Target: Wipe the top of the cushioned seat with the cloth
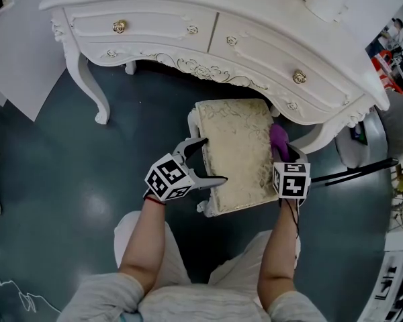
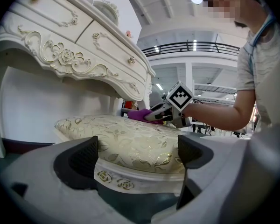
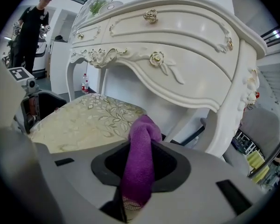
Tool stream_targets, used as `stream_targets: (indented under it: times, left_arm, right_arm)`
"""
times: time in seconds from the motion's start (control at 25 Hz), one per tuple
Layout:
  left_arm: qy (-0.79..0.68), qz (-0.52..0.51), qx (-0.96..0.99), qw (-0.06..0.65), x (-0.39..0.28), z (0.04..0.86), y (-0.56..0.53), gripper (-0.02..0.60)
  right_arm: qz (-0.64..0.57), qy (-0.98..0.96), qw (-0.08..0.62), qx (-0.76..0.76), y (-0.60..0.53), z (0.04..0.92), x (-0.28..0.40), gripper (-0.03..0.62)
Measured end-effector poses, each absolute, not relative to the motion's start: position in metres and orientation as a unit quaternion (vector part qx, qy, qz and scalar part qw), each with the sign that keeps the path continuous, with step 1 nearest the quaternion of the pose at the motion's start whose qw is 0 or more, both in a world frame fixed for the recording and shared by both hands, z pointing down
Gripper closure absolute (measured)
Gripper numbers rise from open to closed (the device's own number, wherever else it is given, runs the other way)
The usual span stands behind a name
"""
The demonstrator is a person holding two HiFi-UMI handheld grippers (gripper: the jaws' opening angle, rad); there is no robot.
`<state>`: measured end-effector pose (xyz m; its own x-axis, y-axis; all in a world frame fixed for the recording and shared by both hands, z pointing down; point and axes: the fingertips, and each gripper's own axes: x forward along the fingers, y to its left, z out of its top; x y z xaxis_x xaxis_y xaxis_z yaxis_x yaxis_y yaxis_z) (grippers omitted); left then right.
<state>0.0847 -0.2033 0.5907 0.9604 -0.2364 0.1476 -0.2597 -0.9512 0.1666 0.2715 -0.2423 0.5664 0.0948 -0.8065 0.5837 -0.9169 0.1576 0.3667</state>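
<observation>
Right gripper [image 1: 283,154] clamped on cloth [image 3: 139,148]: soft, limp, light; fold bunched ahead of gripper. Left gripper [image 2: 137,155] wide, straddling cushioned seat [image 1: 236,154] edge.

Floor [image 1: 54,173] was dark teal, glossy | stood on it: white desk [image 1: 255,39], cushioned seat [image 1: 236,153] partly under desk's front edge | purple cloth [image 1: 279,138] at seat's right edge
</observation>
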Motion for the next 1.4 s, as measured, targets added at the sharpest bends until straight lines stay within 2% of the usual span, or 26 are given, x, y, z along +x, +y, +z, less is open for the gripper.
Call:
stream_targets:
  times: [0.52,1.4]
  left_arm:
    - [-0.126,0.062,0.986,0.092,0.084,0.591,-0.202,0.052]
    - [-0.117,0.058,0.987,0.092,0.083,0.590,-0.201,0.052]
  right_arm:
    - [0.081,-0.685,0.361,0.628,-0.239,0.566,0.257,0.494]
    - [0.100,-0.745,0.345,0.562,-0.230,0.566,0.180,0.494]
